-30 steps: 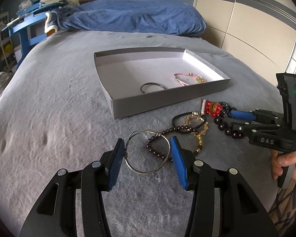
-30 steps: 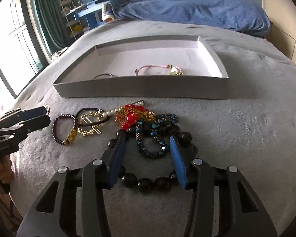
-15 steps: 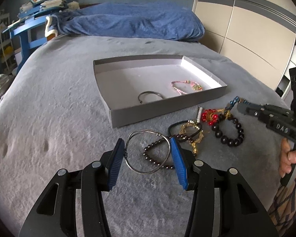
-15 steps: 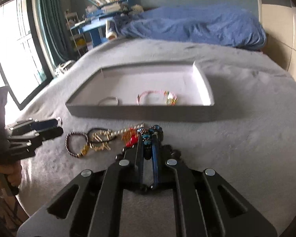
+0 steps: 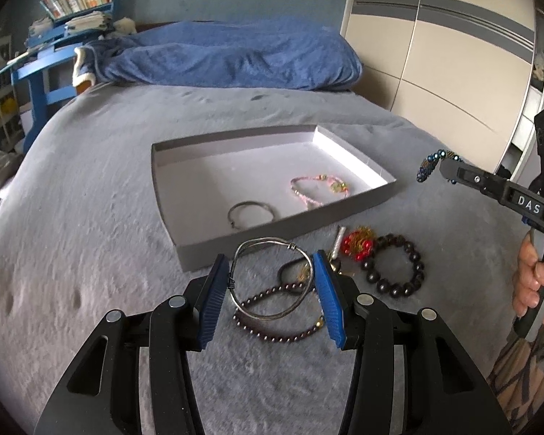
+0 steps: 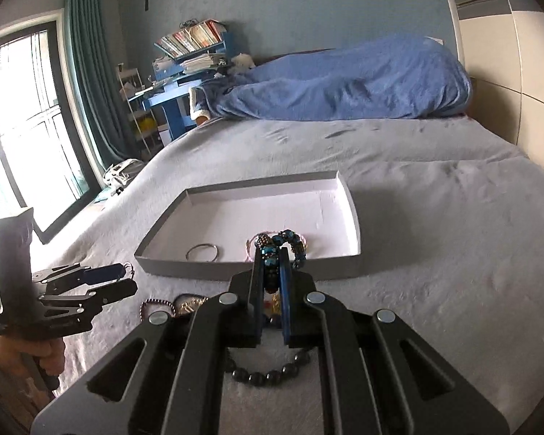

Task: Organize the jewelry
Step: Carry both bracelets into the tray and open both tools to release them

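A grey shallow box (image 5: 196,250) (image 6: 355,214) lies on the bed and holds a silver ring bangle (image 5: 249,214) (image 6: 201,252) and a pink bracelet (image 5: 317,190). My left gripper (image 5: 270,286) holds a silver wire bangle (image 5: 272,282) between its blue pads, lifted over a dark beaded bracelet (image 5: 277,333). My right gripper (image 6: 272,257) (image 5: 440,166) is shut on a blue beaded bracelet (image 6: 283,243) (image 5: 429,165), raised above the bed near the box's front wall. A large black bead bracelet (image 5: 395,270) (image 6: 268,375) and a red and gold piece (image 5: 359,243) lie on the bed.
The grey bedspread (image 5: 90,217) spreads all around the box. A blue blanket (image 5: 228,54) is heaped at the head of the bed. A blue desk with books (image 6: 185,69) and a window (image 6: 18,127) stand to the left, wardrobe doors (image 5: 453,54) to the right.
My right gripper closed on the blue beaded bracelet and lifted it off the pile toward the box. My left gripper rose with the silver wire bangle between its pads.
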`<state>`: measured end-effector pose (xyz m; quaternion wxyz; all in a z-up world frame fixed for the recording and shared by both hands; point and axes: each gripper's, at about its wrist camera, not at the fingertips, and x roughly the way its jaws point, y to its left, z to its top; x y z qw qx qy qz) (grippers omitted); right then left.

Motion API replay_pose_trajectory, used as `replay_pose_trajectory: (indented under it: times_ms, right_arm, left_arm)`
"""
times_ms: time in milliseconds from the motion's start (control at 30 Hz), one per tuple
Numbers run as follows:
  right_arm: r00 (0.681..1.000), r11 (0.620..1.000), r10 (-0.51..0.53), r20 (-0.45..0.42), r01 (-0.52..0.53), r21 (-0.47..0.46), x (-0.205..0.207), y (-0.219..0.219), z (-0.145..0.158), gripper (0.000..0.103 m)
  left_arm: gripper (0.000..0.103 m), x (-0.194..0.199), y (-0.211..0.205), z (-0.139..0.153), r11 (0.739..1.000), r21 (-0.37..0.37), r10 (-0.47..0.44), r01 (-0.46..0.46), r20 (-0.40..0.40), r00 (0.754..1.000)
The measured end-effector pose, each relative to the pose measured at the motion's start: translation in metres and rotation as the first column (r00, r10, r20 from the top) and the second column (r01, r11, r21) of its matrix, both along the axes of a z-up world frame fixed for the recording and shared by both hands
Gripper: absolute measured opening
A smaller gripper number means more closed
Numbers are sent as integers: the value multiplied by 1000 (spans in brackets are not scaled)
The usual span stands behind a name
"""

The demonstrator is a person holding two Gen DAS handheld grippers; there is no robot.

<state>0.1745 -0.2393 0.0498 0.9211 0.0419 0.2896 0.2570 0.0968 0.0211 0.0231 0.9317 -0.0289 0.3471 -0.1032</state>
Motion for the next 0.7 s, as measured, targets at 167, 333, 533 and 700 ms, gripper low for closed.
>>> replay_pose_trajectory:
  times_ms: [167, 333, 533, 700]
  right_arm:
    - [1000, 1000, -3, -24, 2, -9, 12, 3, -2, 7]
    - [999, 999, 12, -52, -14, -33, 21, 13, -13, 7]
    - [997, 999, 17, -75, -21, -44, 35, 21, -20, 7]
    - [999, 998, 31, -44, -33, -59, 49, 29, -5, 7]
  left_arm:
    - [50, 5, -3, 3, 1000, -1, 6, -6, 1, 1000]
    - [50, 13, -7, 3, 1000, 12, 14, -14, -6, 1000]
    - [49, 24, -7, 8, 1000, 14, 27, -27, -1, 1000]
    - [50, 43, -8, 14, 999, 28, 29, -29, 3, 1000]
